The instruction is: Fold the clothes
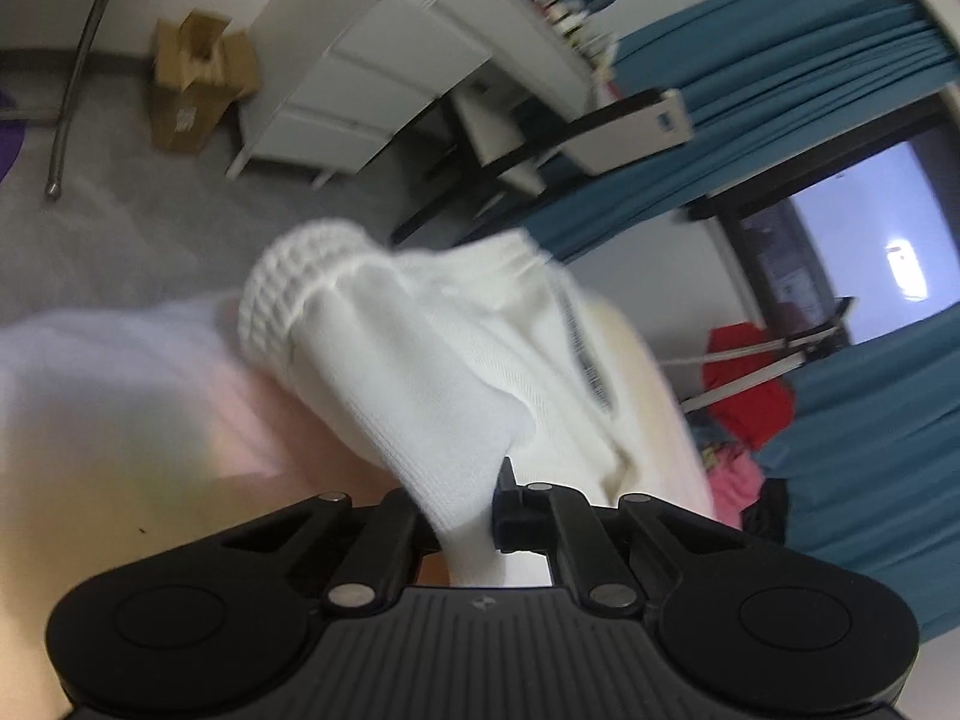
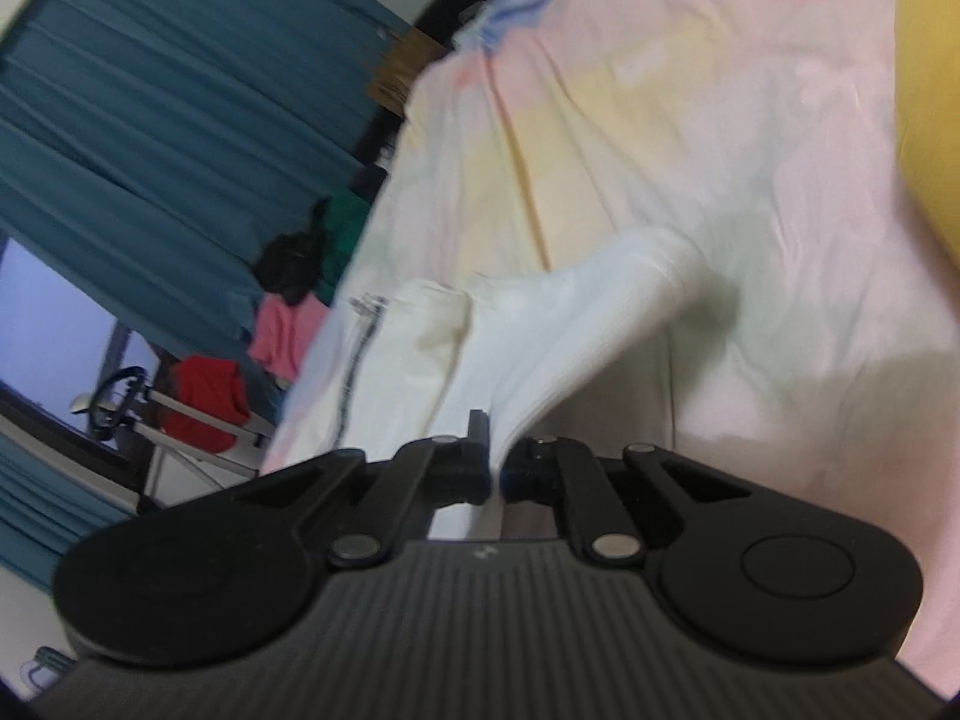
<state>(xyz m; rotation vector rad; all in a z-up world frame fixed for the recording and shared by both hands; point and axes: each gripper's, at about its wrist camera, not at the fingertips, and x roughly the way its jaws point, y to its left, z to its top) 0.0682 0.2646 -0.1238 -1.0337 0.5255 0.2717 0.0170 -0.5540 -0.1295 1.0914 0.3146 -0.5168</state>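
Note:
A white knitted garment with a ribbed cuff hangs bunched in front of the left wrist camera. My left gripper is shut on a fold of it, and the cloth runs down between the black fingers. In the right wrist view the same white garment stretches away over a pastel bed sheet. My right gripper is shut on its near edge, the cloth pinched between the pads. Both views are blurred.
A white drawer unit and a cardboard box stand on the grey floor. Teal curtains frame a window. Red clothes and pink clothes hang on a rack beside the bed. A yellow pillow lies at the right.

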